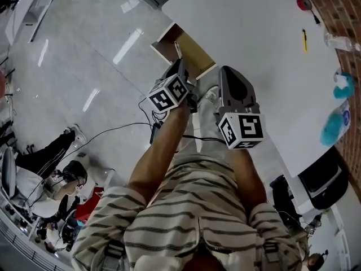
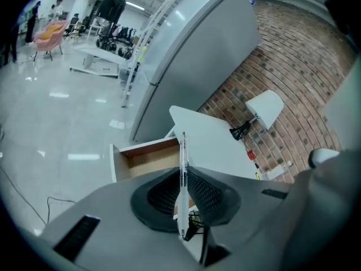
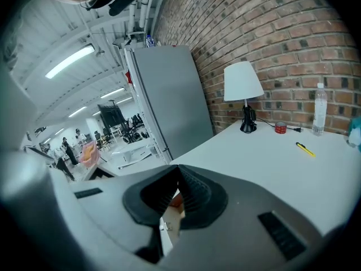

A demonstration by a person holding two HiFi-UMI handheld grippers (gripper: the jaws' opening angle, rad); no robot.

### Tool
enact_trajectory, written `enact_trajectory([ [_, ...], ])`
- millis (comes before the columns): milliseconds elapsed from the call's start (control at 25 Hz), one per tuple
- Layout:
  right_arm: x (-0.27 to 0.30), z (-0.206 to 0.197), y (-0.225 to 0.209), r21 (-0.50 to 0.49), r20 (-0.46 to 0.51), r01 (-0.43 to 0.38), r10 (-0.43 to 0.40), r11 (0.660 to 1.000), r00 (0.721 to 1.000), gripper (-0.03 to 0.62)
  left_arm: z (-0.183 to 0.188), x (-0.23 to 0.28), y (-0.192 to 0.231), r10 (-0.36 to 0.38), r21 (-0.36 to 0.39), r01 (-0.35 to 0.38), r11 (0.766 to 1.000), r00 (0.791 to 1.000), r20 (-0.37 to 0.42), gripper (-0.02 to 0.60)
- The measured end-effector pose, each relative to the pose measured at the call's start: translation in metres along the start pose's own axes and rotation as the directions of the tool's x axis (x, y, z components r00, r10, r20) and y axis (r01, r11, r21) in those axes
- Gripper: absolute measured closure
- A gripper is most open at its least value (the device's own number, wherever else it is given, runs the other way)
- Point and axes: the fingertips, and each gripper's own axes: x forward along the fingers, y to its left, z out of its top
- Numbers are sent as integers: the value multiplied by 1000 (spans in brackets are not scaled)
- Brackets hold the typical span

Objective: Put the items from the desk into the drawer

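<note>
Open drawer (image 1: 194,54) reachable from above, desk (image 1: 254,33) broadly bare, bottle (image 1: 341,42) at far edge

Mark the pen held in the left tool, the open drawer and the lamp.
pen (image 2: 182,171): left gripper view, middle of its clear barrel.
drawer (image 2: 148,161): left gripper view, bare wooden inside.
lamp (image 3: 243,81): right gripper view, white shade.

Your pen (image 2: 182,168) is clear, and the drawer (image 2: 148,160) is tan wood inside with white walls. The counter (image 1: 254,33) is white, the wall (image 3: 271,27) red-brown brick. Your shirt (image 1: 197,208) has dark stripes on cream; the cubes (image 1: 169,94) show black-and-white squares.
</note>
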Motion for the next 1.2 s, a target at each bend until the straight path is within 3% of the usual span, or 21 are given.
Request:
enact_trajectory([
  [120,0,-6,2,-1,-11,-4,4,1000,1000,583,-14,14,15,25,-61,-27,998,999,-28,534],
  [600,5,-28,-8,9,-46,9,-8,1000,999,583,-65,64,60,118,-152,-136,979,985,-125,534],
  [960,11,-42,-5,16,-66,4,-3,1000,998,583,-86,97,85,152,-161,-180,970,973,-174,534],
  [1200,7,-50,-7,23,-79,13,-11,1000,997,583,-104,122,100,185,-83,-205,975,962,-199,534],
])
